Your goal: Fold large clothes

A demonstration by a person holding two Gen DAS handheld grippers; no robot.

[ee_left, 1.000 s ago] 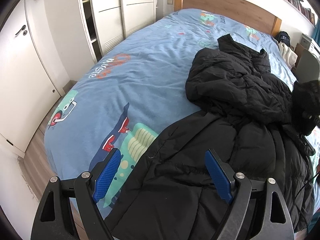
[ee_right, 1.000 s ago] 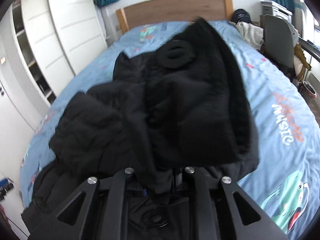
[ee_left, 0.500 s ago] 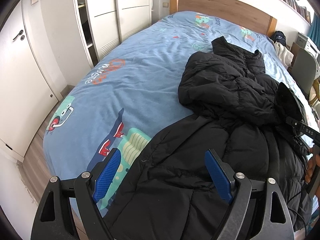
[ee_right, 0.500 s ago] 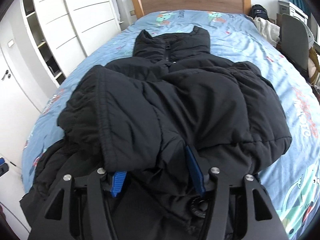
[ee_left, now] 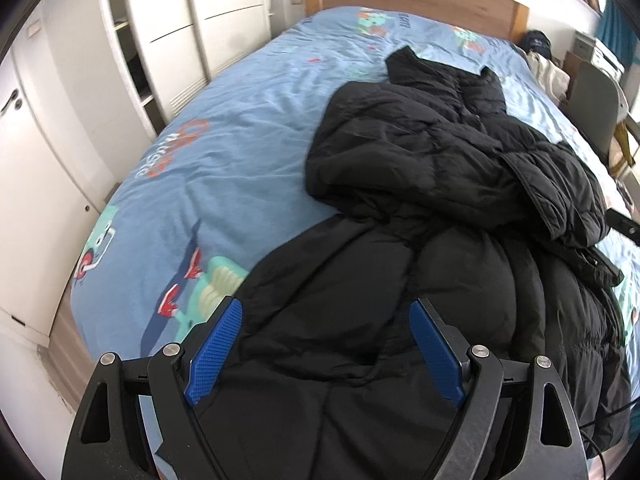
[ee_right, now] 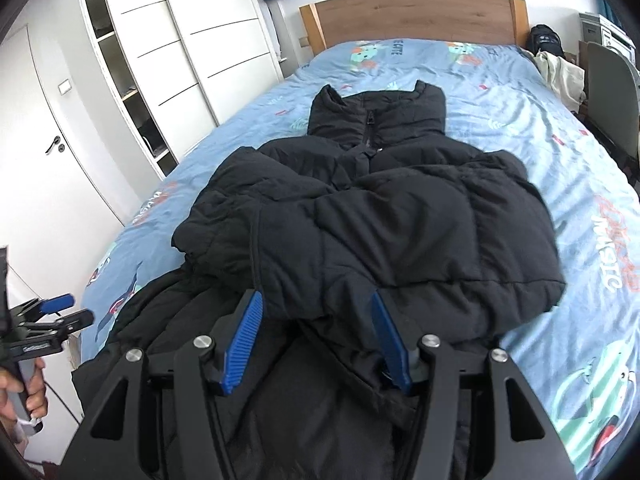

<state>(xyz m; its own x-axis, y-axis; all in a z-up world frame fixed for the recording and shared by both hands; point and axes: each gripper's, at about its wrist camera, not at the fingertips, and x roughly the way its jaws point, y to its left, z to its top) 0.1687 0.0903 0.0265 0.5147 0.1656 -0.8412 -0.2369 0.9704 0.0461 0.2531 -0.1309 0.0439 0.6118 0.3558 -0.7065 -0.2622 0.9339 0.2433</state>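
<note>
Soft, even daylight fills both views, brightest on the glossy white wardrobe doors (ee_right: 224, 36) and wall. The puffy black quilted jacket (ee_right: 400, 216) swallows detail in its folds. Fisheye bending curves every edge, corners vignette black, and slight motion blur softens the jacket's outline.

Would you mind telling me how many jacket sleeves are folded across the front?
2: the left sleeve and the right sleeve both lie crossed over the black jacket's chest on the bed.

Black puffer jacket (ee_right: 400, 232) front-up on blue bed, both sleeves folded across chest.
</note>
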